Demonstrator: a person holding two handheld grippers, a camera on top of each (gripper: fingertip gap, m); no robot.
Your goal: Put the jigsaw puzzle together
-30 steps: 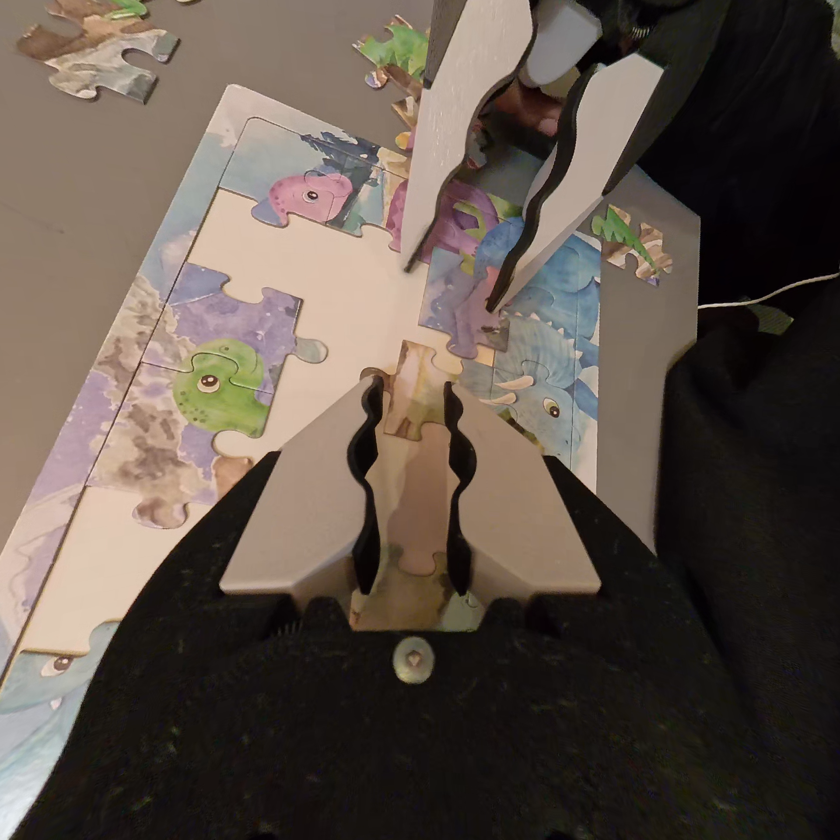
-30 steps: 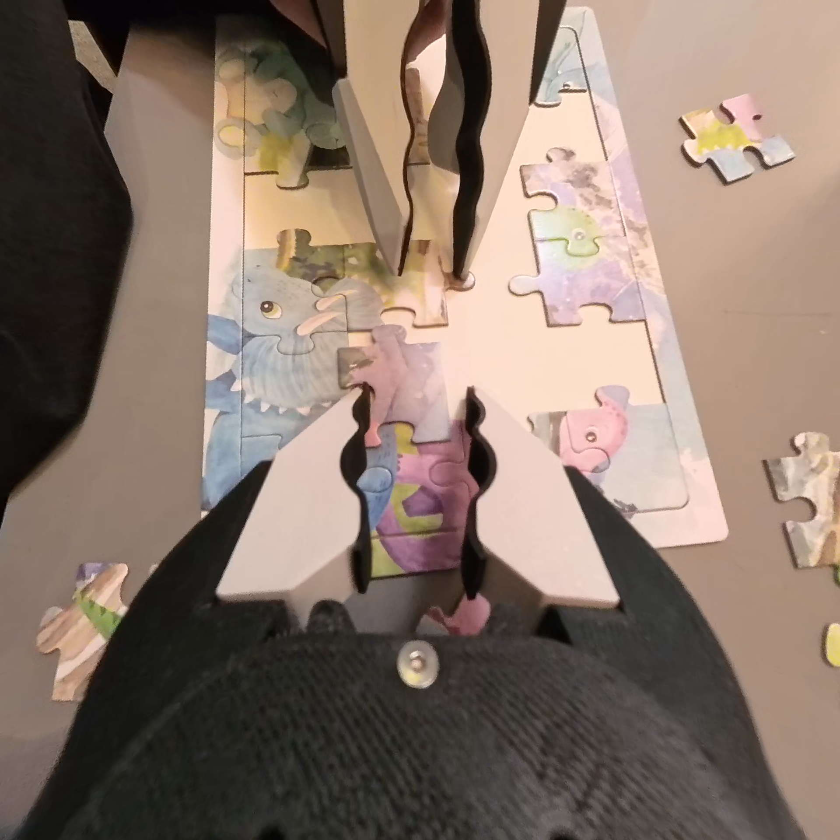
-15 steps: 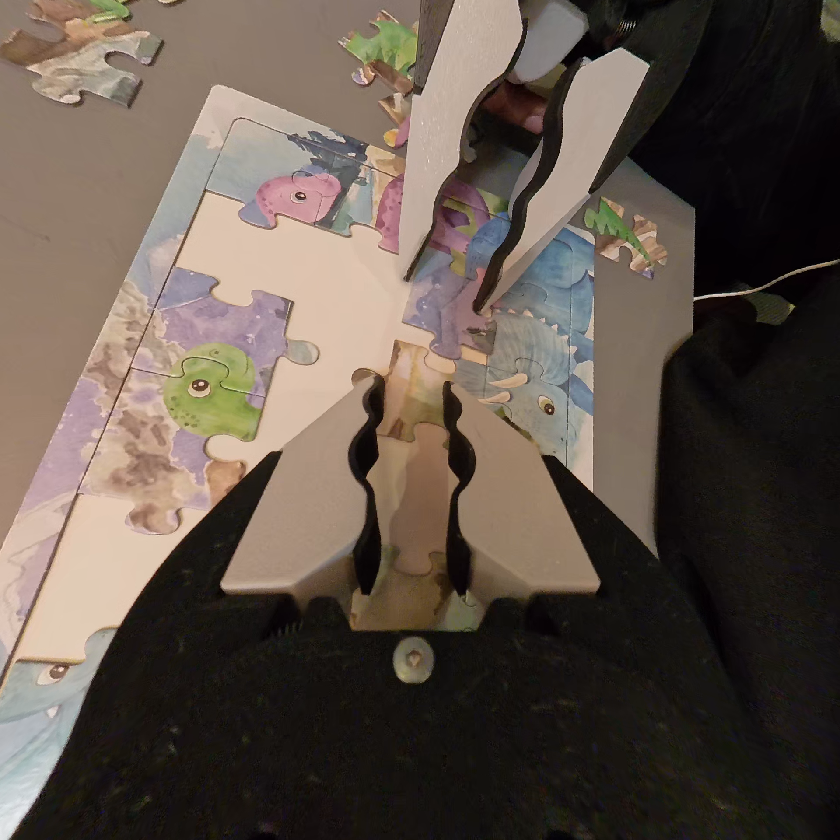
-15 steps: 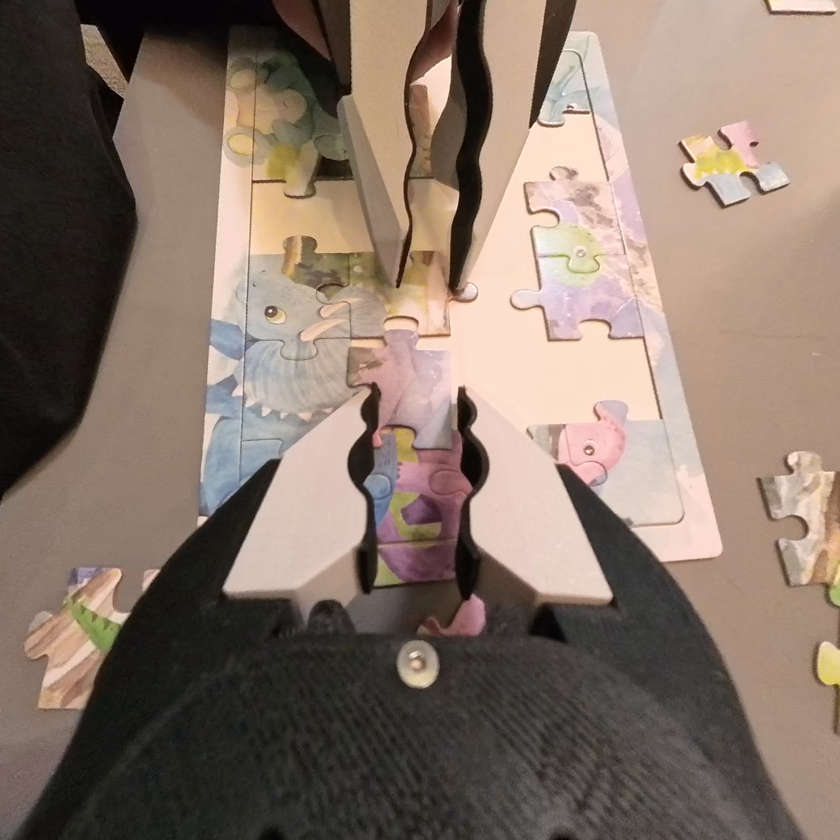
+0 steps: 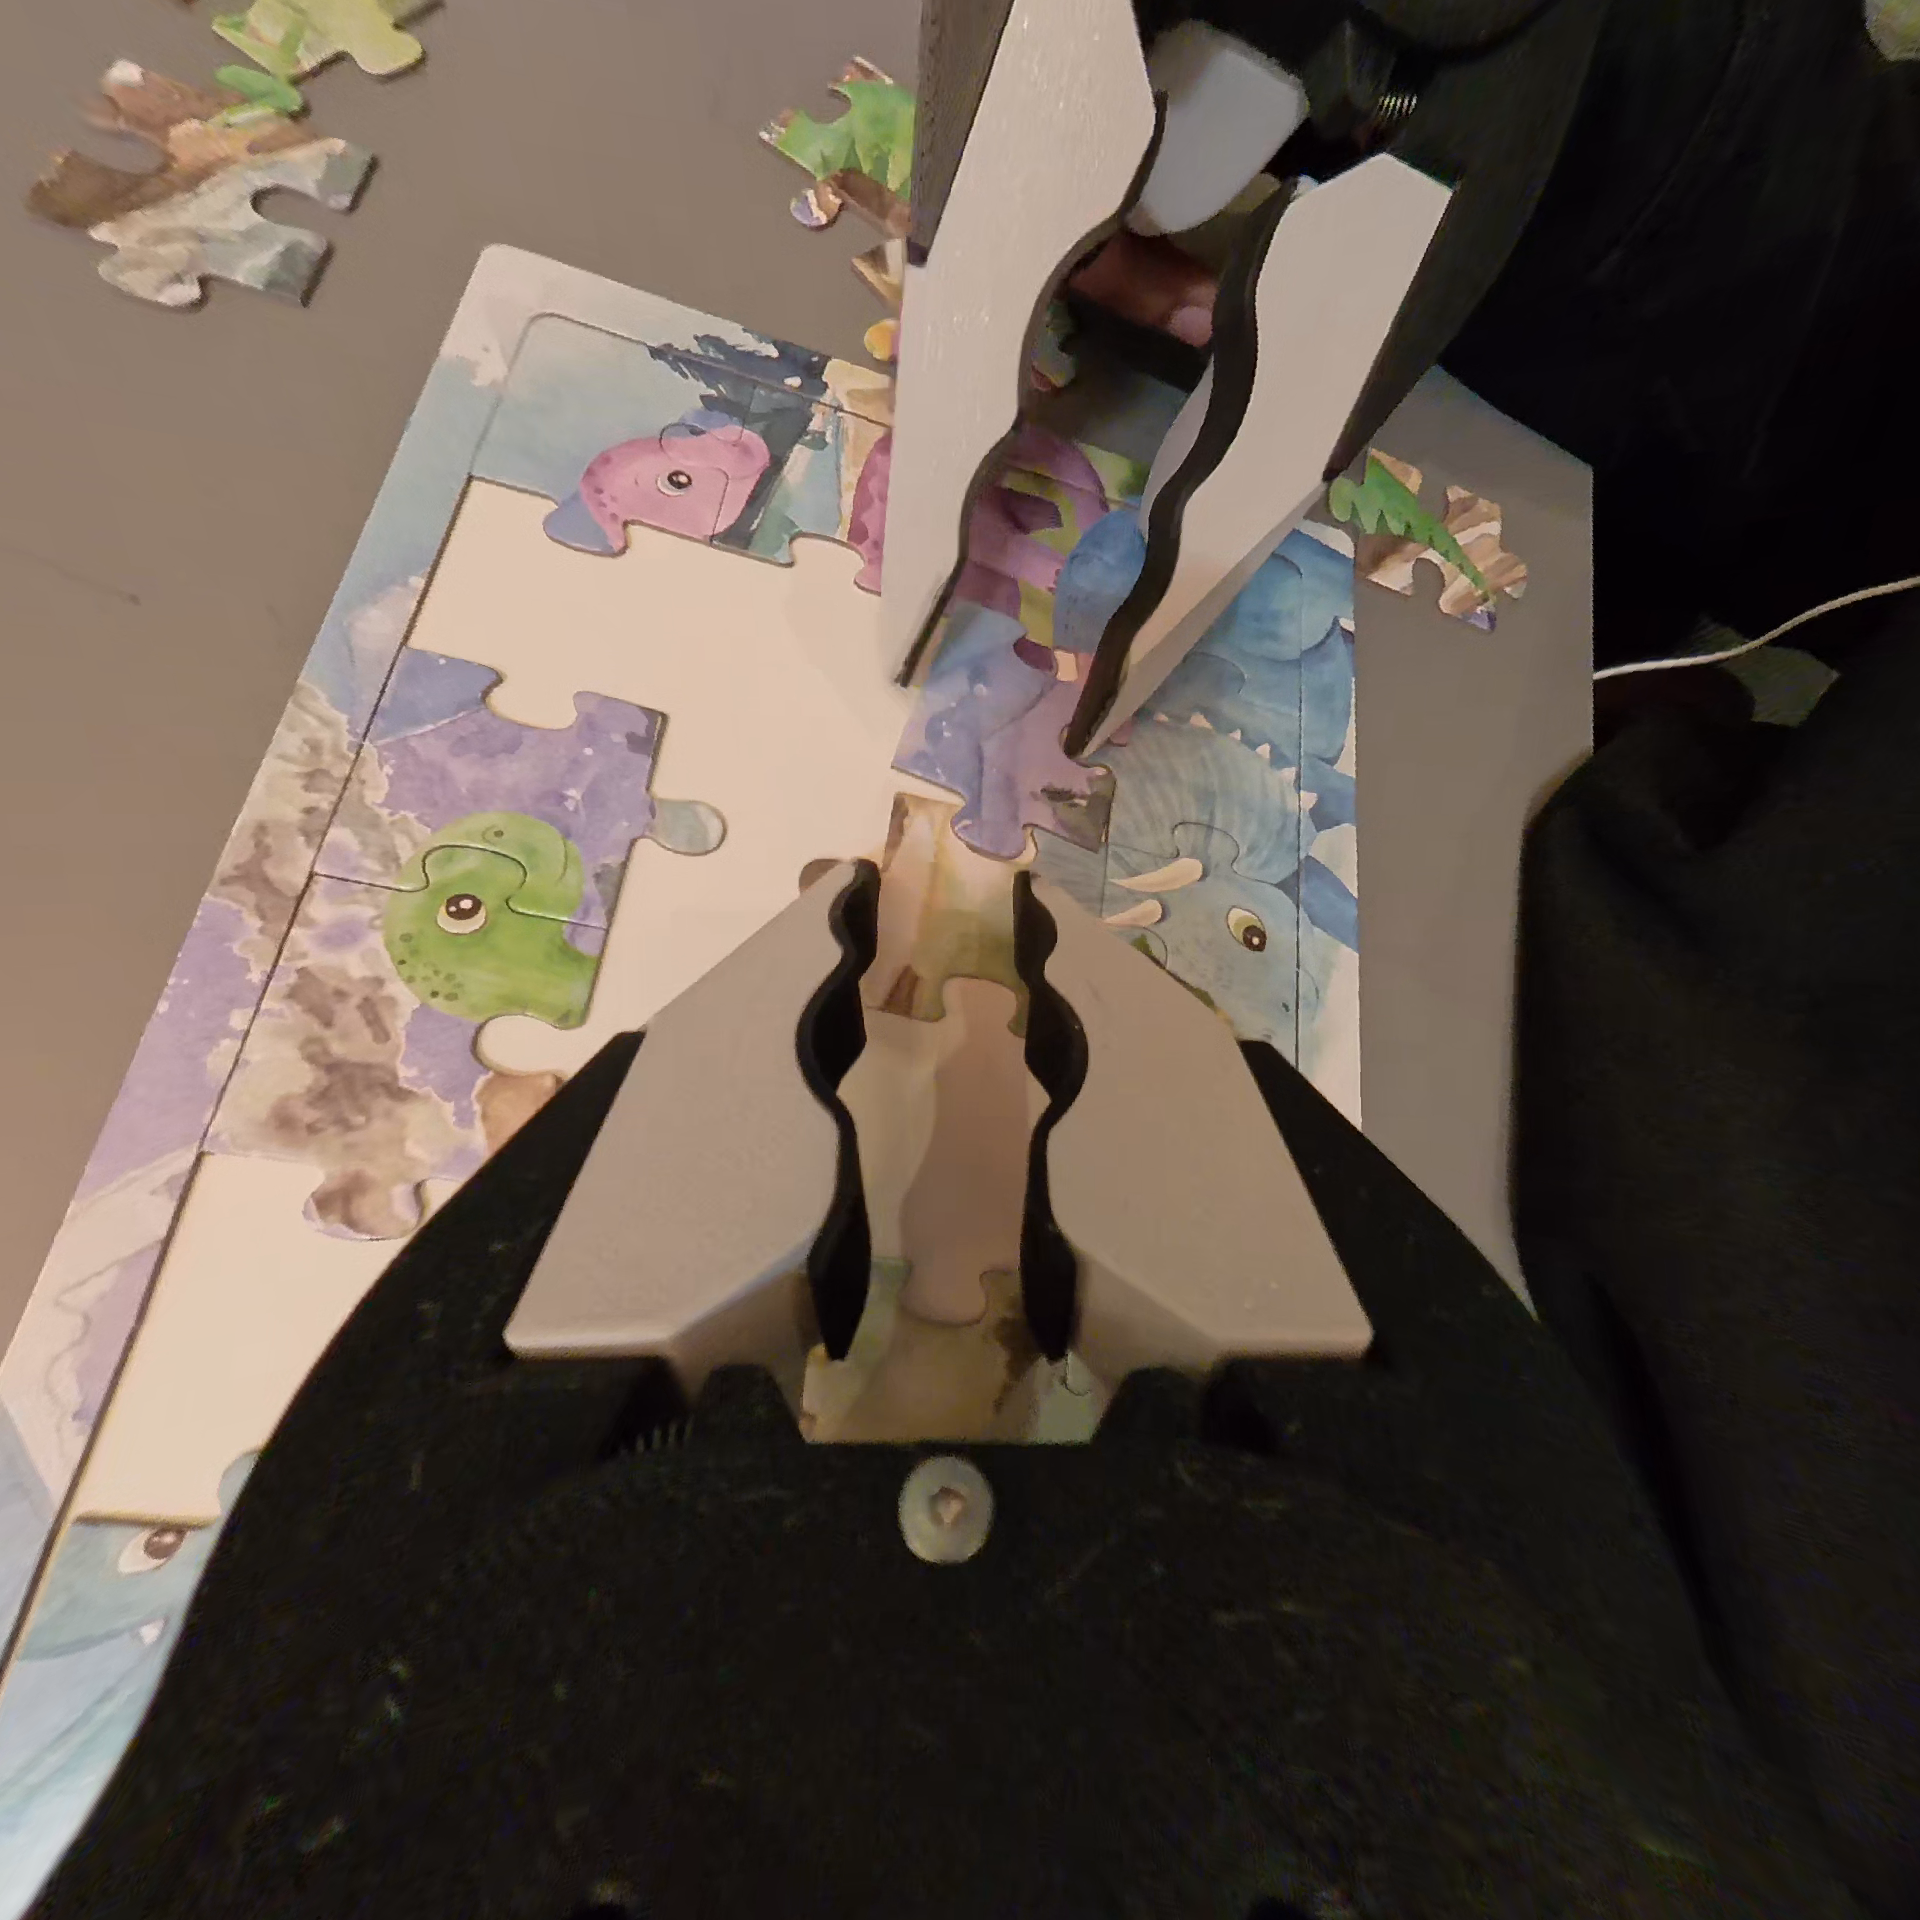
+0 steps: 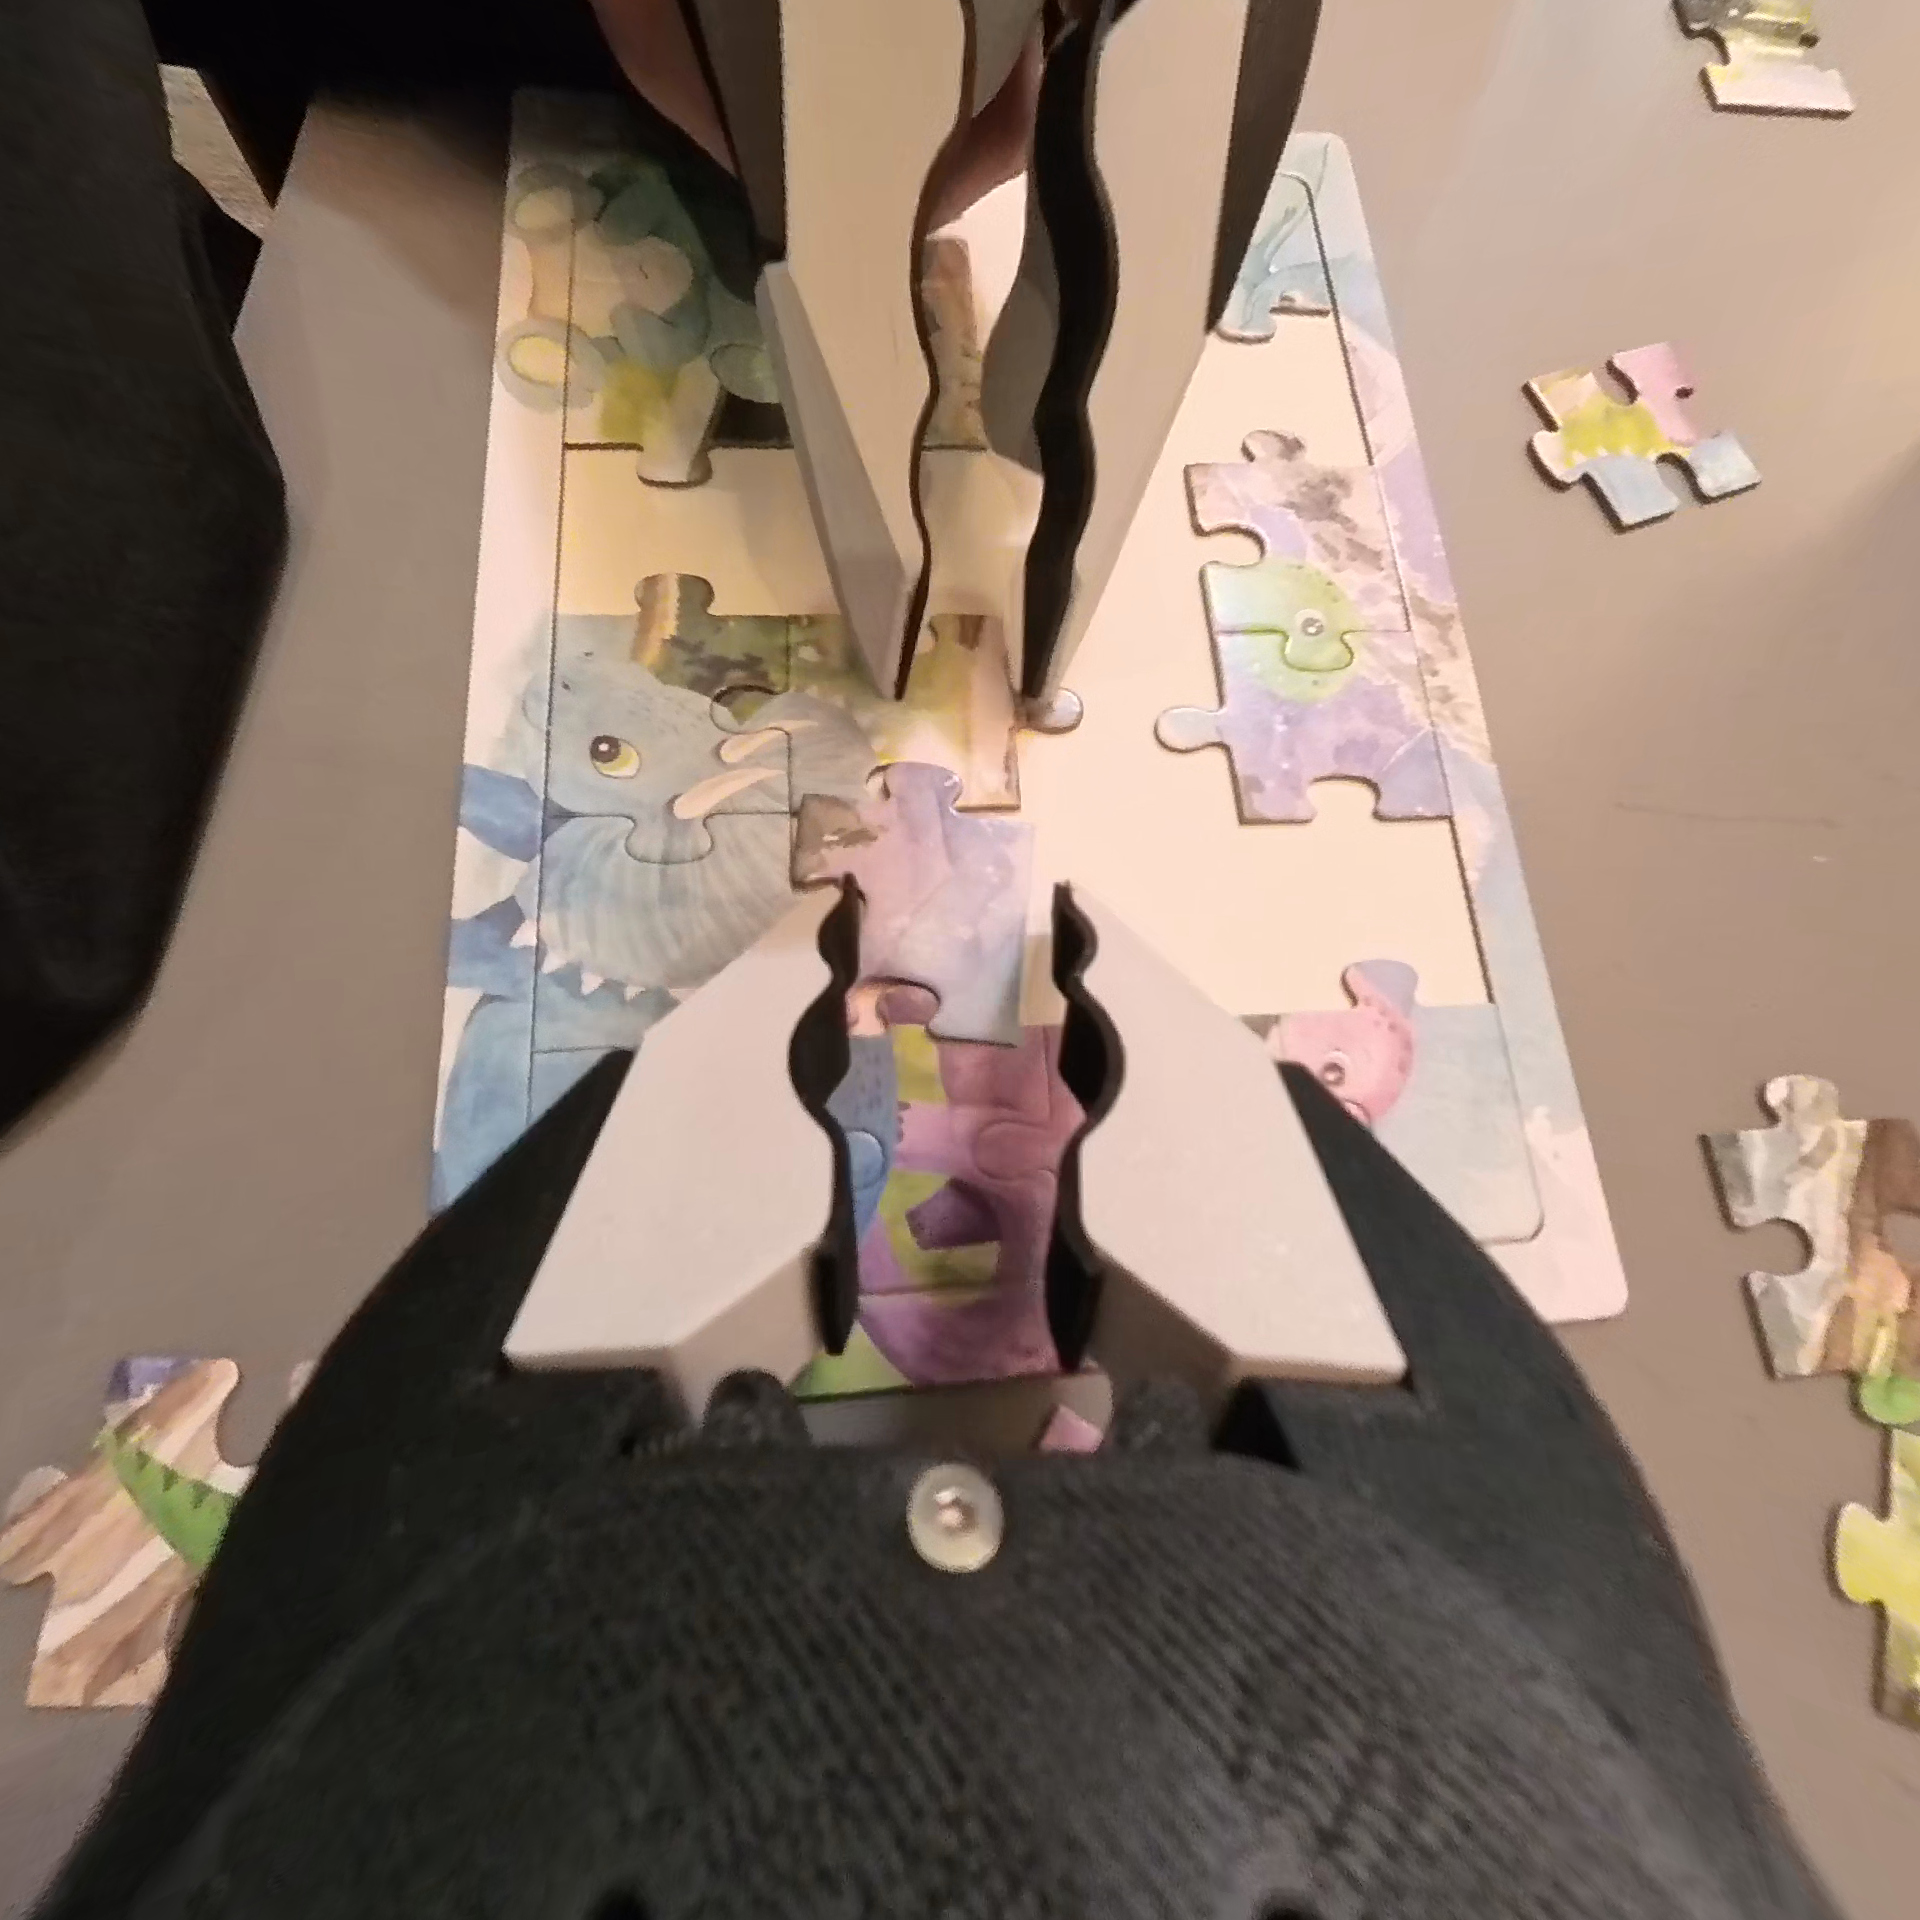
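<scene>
Two grippers are on the board right now. My left gripper (image 5: 940, 883) is spread apart with nothing in it, its tips planted either side of the beige-and-green cardboard piece (image 5: 935, 925) that's already seated, pinning it flat. At about 1 o'clock from there, my right gripper (image 6: 951, 899) is also unclenched, tips straddling the purple-blue cardboard jigsaw piece (image 6: 951, 883). That one sits cocked on the cream puzzle tray (image 5: 665, 623), its grey corner riding over the blue triceratops section (image 6: 644, 831) at 9 o'clock. My take: keep the left pressing down as an anchor, then nudge the purple piece round until its knob lines up, and only then press. Forcing it crooked would probably pop the neighbours.
</scene>
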